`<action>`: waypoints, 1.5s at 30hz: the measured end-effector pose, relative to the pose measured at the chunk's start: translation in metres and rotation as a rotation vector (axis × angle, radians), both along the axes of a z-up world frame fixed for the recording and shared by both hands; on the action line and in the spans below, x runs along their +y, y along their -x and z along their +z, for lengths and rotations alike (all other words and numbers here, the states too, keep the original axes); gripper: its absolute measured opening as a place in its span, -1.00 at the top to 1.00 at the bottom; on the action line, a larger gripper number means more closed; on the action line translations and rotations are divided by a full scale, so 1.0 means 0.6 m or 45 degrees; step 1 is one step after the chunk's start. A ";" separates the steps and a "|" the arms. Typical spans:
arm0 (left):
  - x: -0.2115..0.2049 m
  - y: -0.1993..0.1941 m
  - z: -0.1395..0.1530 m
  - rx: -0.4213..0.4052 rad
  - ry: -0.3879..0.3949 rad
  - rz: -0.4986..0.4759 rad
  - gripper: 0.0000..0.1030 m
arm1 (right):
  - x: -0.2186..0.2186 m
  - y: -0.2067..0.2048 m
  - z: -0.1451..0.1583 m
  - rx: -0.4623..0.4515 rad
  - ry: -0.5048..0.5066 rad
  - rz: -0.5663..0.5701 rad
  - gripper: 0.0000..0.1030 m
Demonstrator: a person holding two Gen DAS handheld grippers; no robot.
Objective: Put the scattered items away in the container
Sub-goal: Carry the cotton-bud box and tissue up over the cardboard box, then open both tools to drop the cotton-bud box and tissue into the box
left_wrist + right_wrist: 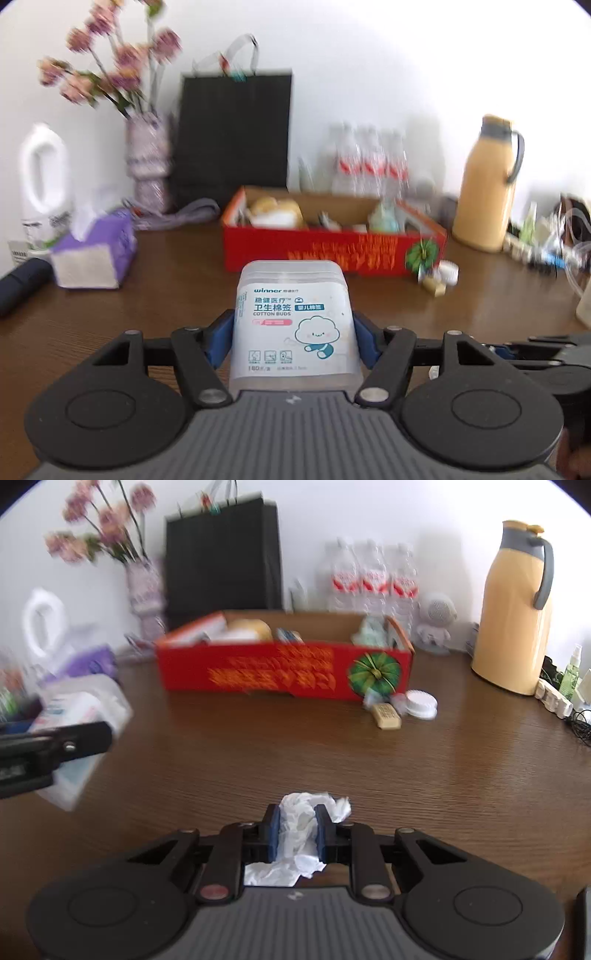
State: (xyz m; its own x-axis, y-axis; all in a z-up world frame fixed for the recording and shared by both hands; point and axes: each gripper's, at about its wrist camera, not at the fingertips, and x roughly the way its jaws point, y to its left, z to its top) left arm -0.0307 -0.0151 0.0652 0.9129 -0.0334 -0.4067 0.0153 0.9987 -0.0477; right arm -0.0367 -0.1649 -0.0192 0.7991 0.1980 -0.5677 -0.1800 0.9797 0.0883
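box [258,672] upper middle, part full | left tool [293,338] grips cotton buds [293,317] | right tool [297,832] pinches tissue [303,819] | soap [386,715], cap [421,703] left on bench [443,775]

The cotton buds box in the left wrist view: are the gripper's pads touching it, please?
Touching. The left wrist view shows both blue pads of the left gripper pressed against the sides of the cotton buds box.

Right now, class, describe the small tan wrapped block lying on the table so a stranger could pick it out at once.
Find the long red cardboard box in the middle of the brown table. At its right front corner, below the green fan picture, lie a few small things. The tan wrapped block is the flat rectangular one with printed writing, just left of the round white ridged cap.
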 end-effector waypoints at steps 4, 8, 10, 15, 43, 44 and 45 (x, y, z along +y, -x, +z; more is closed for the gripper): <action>-0.007 0.060 -0.001 -0.085 -0.023 0.051 -0.31 | 0.026 0.090 0.028 -0.189 -0.097 0.043 0.64; -0.006 0.130 0.001 -0.201 -0.004 0.043 -0.31 | 0.046 0.171 0.032 -0.338 -0.101 0.005 0.63; -0.007 0.165 -0.007 -0.284 -0.008 0.039 -0.31 | 0.044 0.208 0.034 -0.412 -0.103 -0.013 0.62; -0.016 0.216 -0.012 -0.410 -0.022 0.038 -0.31 | 0.022 0.269 0.041 -0.563 -0.118 -0.056 0.61; 0.000 -0.560 0.235 0.450 0.052 -0.134 -0.29 | -0.024 -0.425 0.344 0.134 -0.197 0.058 0.62; 0.005 -0.586 0.212 0.579 0.062 -0.152 -0.29 | -0.021 -0.462 0.333 0.246 -0.176 0.081 0.62; 0.004 -0.599 0.188 0.642 0.023 -0.176 -0.29 | -0.014 -0.490 0.317 0.325 -0.104 0.081 0.62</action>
